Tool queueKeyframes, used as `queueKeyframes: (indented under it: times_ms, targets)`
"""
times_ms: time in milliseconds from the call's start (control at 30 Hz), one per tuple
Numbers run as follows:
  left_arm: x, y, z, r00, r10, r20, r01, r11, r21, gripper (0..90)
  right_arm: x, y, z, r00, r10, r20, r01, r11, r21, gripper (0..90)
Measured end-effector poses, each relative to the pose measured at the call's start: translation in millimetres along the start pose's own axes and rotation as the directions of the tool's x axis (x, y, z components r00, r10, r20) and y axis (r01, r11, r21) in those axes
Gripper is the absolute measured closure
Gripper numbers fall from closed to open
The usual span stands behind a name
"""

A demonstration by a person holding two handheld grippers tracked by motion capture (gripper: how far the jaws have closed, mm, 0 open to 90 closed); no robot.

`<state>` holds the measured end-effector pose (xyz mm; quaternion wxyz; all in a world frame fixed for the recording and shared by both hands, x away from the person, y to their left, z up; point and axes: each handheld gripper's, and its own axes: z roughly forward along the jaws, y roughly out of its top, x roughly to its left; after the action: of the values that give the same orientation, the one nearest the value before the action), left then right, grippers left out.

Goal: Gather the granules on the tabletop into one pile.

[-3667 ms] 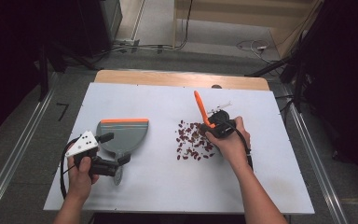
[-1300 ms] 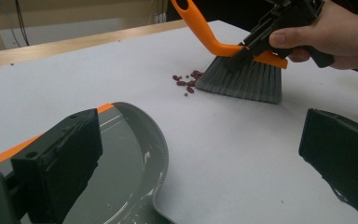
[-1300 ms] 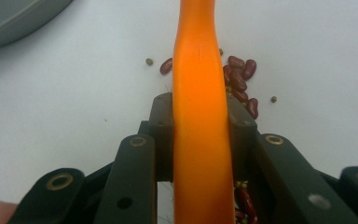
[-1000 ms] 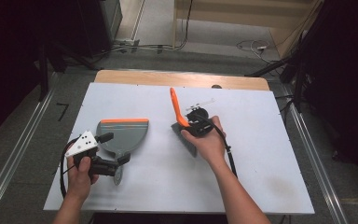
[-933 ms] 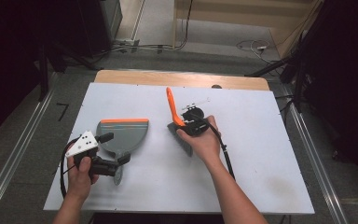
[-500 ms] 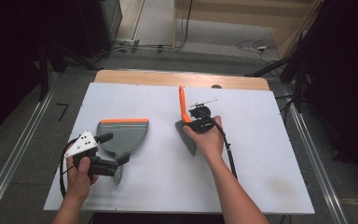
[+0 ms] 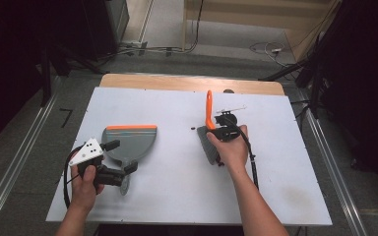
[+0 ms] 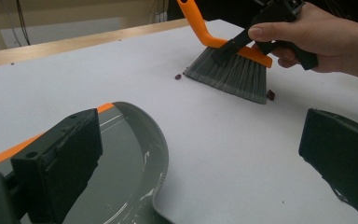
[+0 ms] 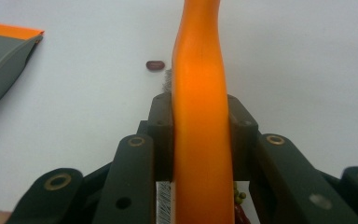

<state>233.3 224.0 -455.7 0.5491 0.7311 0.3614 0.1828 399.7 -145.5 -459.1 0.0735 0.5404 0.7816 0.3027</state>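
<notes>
Clamping the orange-handled brush [image 7: 208, 129] at table centre, the right gripper [image 7: 222, 129] rests its bristles on the white table [image 7: 177, 196]; left, the left gripper [image 7: 120, 173], jaws apart, straddles the grey dustpan [image 7: 128, 141] handle; one bean [image 9: 155, 65] lies between.

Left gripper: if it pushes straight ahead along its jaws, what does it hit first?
Probably the brush held by the right gripper. The left gripper looks across bare table toward its bristles; depth is uncertain.
</notes>
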Motion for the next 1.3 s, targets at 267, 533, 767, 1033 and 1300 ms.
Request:
queueKeyframes:
  times_ms: [267,533,767,1033,1300]
  targets:
    - [0.2,0.2,0.0,1.0000,-0.001,0.001,0.001,1.0000,0.000,0.0,-4.4,-2.7,-2.7,0.9998,0.015,0.015,-0.015,1.000,-0.013,67.4]
    - [1.0,0.0,0.7,1.0000,0.002,0.001,-0.002,1.0000,0.005,0.0,11.0,3.0,-13.2,0.9993,-0.002,-0.036,0.000,0.998,-0.059,68.2]
    - [0.2,-0.1,2.5,1.0000,0.006,0.001,-0.006,0.9999,0.010,0.0,30.5,19.7,3.9,0.9978,-0.011,-0.065,0.008,0.999,-0.051,68.2]
    - [1.5,-1.3,0.8,1.0000,0.007,0.000,-0.007,0.9999,0.016,0.0,16.2,23.5,22.7,0.9949,0.080,-0.062,-0.081,0.997,-0.014,68.1]
    - [0.7,-0.4,1.1,1.0000,0.000,0.007,0.000,1.0000,0.007,0.0,-8.9,14.6,8.7,0.9924,0.120,-0.028,-0.121,0.992,-0.033,68.1]
